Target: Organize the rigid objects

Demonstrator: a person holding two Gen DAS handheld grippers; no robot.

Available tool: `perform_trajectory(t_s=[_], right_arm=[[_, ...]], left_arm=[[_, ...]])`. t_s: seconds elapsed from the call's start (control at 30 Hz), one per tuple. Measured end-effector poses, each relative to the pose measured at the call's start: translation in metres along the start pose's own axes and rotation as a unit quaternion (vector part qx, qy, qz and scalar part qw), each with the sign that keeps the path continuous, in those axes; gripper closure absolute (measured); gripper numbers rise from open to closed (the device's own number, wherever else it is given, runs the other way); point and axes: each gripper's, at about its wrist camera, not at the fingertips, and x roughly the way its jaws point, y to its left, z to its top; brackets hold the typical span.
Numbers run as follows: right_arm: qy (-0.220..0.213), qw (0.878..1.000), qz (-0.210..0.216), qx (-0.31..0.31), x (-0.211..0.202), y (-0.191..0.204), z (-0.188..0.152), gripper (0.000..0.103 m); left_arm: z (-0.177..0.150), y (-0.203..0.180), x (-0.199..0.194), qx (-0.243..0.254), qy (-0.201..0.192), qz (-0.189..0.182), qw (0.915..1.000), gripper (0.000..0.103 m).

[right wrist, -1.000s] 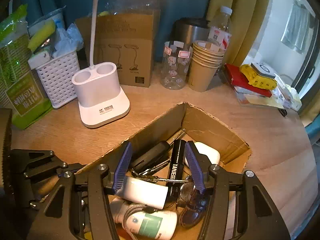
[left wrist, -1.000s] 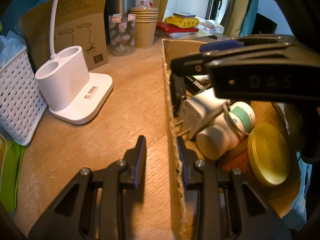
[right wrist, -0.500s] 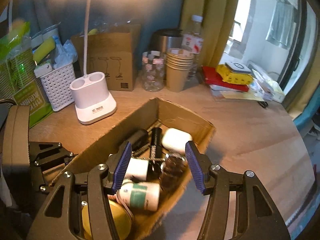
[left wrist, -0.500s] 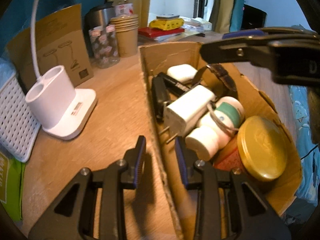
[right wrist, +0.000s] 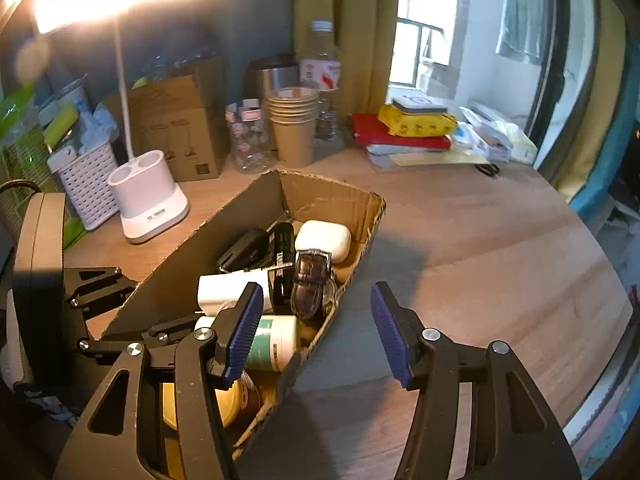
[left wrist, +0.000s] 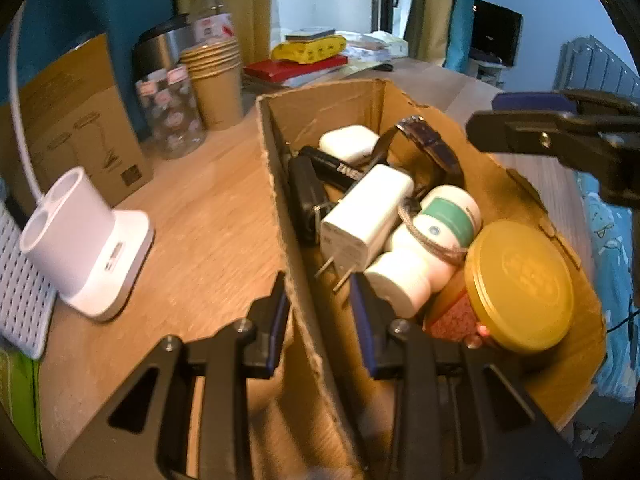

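A brown cardboard box lies on the wooden desk, full of items: a white charger plug, a white bottle with a green band, a gold-lidded jar, a white earbud case, a dark watch and a black tube. My left gripper straddles the box's left wall, one finger outside and one inside; whether it pinches the wall I cannot tell. My right gripper is open and empty above the box's right wall.
A white lamp base stands left of the box. Behind are a white basket, a brown carton, a patterned glass jar, stacked paper cups, a water bottle, and books. Scissors lie far right.
The right gripper has lifted and drawn back to the right, now over the box's right wall. The left gripper stays astride the left wall, and the box has swung slightly in view.
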Motion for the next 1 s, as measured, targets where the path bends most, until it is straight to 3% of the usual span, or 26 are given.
perform_trajectory(t_s=[0.43,0.73,0.77,0.9,1.0], right_arm=[[-0.005,0.997,-0.038,0.062,-0.013,-0.046,-0.019,0.044],[-0.011,0.993,-0.065,0.094,-0.032,-0.061,-0.027,0.044],[-0.013,0.993,-0.068,0.095,-0.035,-0.06,-0.027,0.043],[-0.017,0.992,-0.078,0.1,-0.041,-0.059,-0.029,0.035],[-0.024,0.991,-0.079,0.105,-0.049,-0.056,-0.03,0.034]], left_arm=[[0.025,-0.02,0.021,0.018,-0.002,-0.019,0.9996,0.071],[0.031,-0.027,0.017,0.021,-0.004,-0.012,0.9997,0.071],[0.031,-0.027,0.014,0.019,-0.008,-0.011,0.9997,0.069],[0.03,-0.024,-0.006,0.002,-0.034,-0.007,0.9994,0.039],[0.029,-0.02,-0.022,-0.01,-0.045,-0.01,0.9989,0.036]])
